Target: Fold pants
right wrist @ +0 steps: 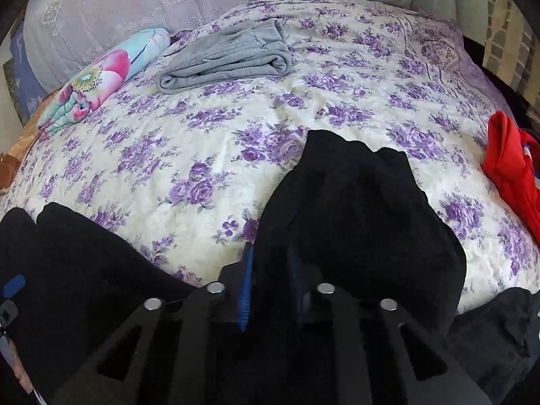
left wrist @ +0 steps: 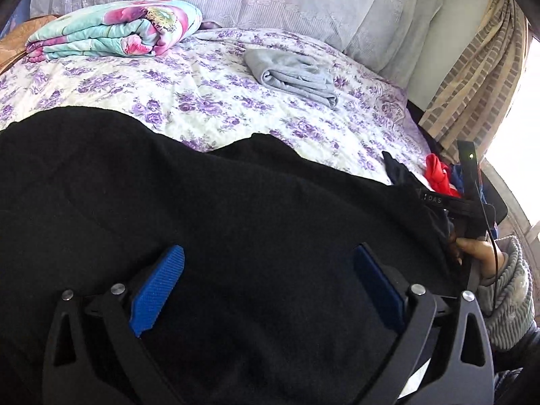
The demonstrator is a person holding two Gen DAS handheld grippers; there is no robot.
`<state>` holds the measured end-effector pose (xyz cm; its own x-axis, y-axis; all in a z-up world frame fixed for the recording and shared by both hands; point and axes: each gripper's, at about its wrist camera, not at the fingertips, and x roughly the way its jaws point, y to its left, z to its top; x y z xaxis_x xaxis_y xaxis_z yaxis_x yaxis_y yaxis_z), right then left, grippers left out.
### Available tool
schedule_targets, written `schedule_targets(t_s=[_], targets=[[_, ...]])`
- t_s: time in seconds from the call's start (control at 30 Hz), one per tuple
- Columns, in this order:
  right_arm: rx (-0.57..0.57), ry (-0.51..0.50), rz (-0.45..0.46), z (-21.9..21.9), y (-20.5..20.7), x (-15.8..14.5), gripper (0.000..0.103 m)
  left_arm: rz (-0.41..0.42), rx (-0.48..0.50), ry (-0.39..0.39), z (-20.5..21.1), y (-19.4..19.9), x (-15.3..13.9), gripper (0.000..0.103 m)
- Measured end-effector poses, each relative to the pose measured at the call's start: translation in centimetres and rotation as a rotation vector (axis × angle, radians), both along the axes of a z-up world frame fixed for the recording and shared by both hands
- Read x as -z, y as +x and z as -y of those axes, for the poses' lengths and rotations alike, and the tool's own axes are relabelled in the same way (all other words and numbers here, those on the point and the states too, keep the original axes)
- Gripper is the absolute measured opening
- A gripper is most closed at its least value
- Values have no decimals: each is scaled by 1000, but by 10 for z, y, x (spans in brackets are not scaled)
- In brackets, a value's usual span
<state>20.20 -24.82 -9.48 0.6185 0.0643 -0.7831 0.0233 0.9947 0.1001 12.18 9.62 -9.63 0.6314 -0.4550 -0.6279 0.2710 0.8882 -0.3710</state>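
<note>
Black pants (left wrist: 202,202) lie spread over the near part of the bed. My left gripper (left wrist: 266,270) is open, its blue pads wide apart just above the black cloth. My right gripper (right wrist: 270,280) is shut on a bunch of the black pants (right wrist: 354,202), which rises in a hump between and ahead of the fingers. The right gripper's body (left wrist: 472,209) and the hand holding it show at the right edge of the left wrist view. More black cloth (right wrist: 67,253) lies at the lower left of the right wrist view.
A folded grey garment (left wrist: 297,74) (right wrist: 229,57) lies farther back on the purple-flowered bedspread (right wrist: 202,135). A folded flowered quilt (left wrist: 114,30) (right wrist: 101,77) sits at the back left. Red clothing (right wrist: 509,162) (left wrist: 437,172) lies at the bed's right edge. Pillows and a curtain stand behind.
</note>
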Motion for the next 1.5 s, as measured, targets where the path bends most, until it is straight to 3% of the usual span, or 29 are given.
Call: schedule_targets(t_s=[0.03,0.17,0.3,0.43,0.5,0.6,0.8,0.83,0.9,0.97,1.0,1.23,1.37,1.5], targets=[[3,30,5,6,-4,-1,5,2,2,1,0,0,0,98],[31,144,59,28,-24,-15,4,4,4,0,1,0,0,98],[76,320,137,63,-51,-34,3,3,3,5,1,1,0,98],[190,461,232,120,-113,-52,3,3,4,12,1,0,1,98],[289,492,251,152,-152,-47,3,3,3,15,1,0,1,98],[386,545,185,182,-190,-19,3,0,-1,25,3,1,1,98],[407,665,140,190,-199,16,4,-8,-7,52,6,2,3,98],[400,654,133,187,-197,15,8,-9,-8,54,6,2,3,98],[382,553,146,178,-198,7,21,-9,-9,60,6,2,3,98],[350,382,174,164,-201,-8,45,-10,-10,63,7,3,3,98],[328,274,191,155,-203,-16,47,-11,-11,64,7,3,3,98],[73,-386,296,78,-215,-29,48,-11,-14,71,8,3,4,98],[-38,-475,297,61,-213,-23,46,-11,-15,71,9,3,4,98],[-160,-633,313,35,-213,-13,46,-12,-15,73,9,2,4,98]])
